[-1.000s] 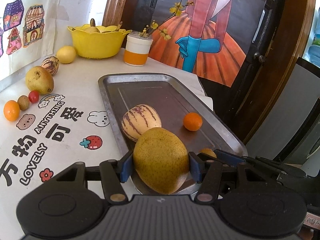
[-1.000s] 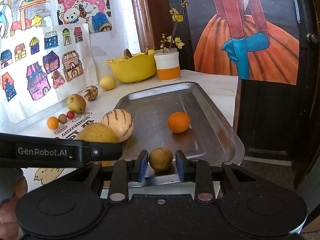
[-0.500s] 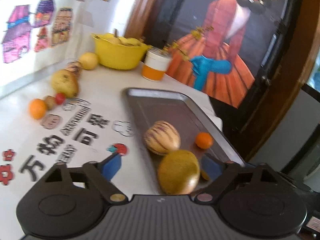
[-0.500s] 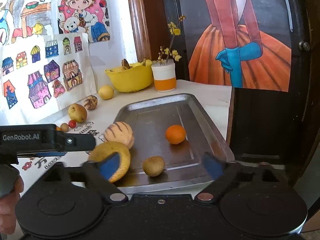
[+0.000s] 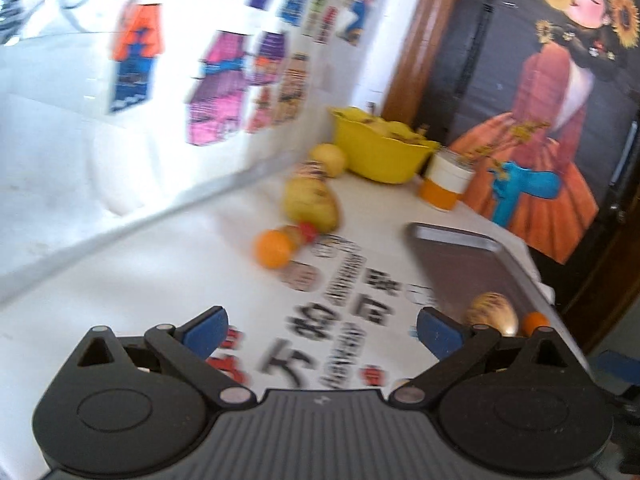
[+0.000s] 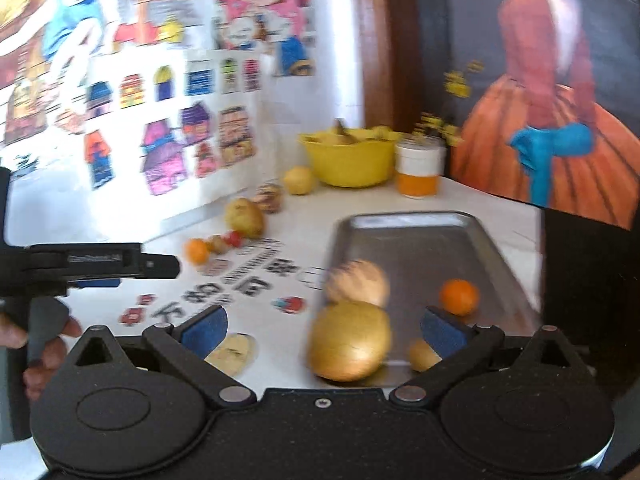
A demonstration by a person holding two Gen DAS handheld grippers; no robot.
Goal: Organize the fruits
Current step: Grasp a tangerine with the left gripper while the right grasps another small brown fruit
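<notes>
Step in hand, as judged: between picks; four fruits sit in the tray, a row waits on the table to its left. Left to right: left gripper (image 5: 320, 326) spread wide, nothing between the blue pads, hovering over the printed tablecloth (image 5: 192, 280) and pointed toward the loose row by the wall. That row, near to far: small orange (image 5: 273, 249), a small brown fruit and a red one touching it (blurred), a pear (image 5: 311, 204), a striped melon behind it, a lemon (image 5: 329, 159) beside the yellow bowl (image 5: 380, 156). Metal tray (image 6: 416, 226) lies right of the row; it holds a big pear (image 6: 350, 340) at the near left corner, a striped melon (image 6: 358, 282) touching it just beyond, an orange (image 6: 459, 297) to the right, and a small brown fruit (image 6: 422, 355) at the near edge. Right gripper (image 6: 324, 330) also released, empty, hovering at the tray's near edge. Next move likely calls for the left gripper to reach the nearest loose fruit, centre it between the pads, close gently.
</notes>
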